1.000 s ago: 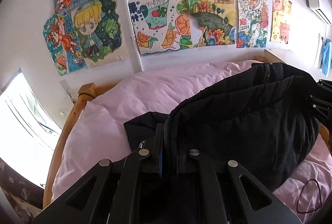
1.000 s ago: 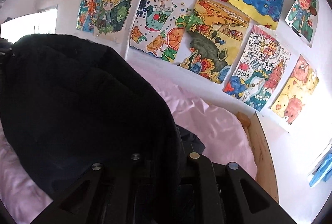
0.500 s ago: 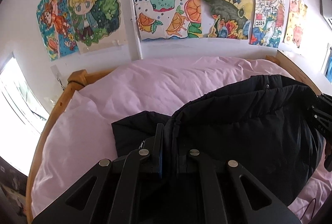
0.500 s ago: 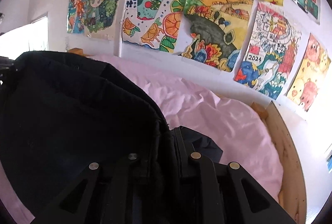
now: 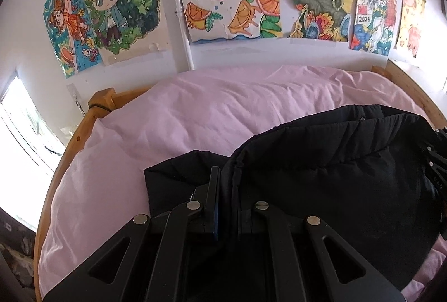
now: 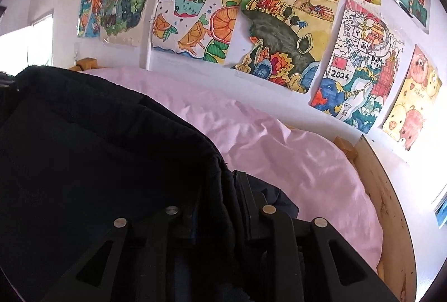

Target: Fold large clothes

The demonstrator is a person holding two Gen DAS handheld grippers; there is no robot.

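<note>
With the left gripper (image 5: 227, 201) pinching one edge of a black padded jacket (image 5: 335, 184) draped over the pink bedding (image 5: 212, 117), the right gripper (image 6: 220, 198), its jaws just opening around the fabric between them, risks dropping its edge unevenly and spoiling the fold.

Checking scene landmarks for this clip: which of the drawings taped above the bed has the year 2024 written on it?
The crowded city drawing with red buildings and a flag, second from the right in the lower row, between the dark-hill landscape and the yellow chick picture.
</note>
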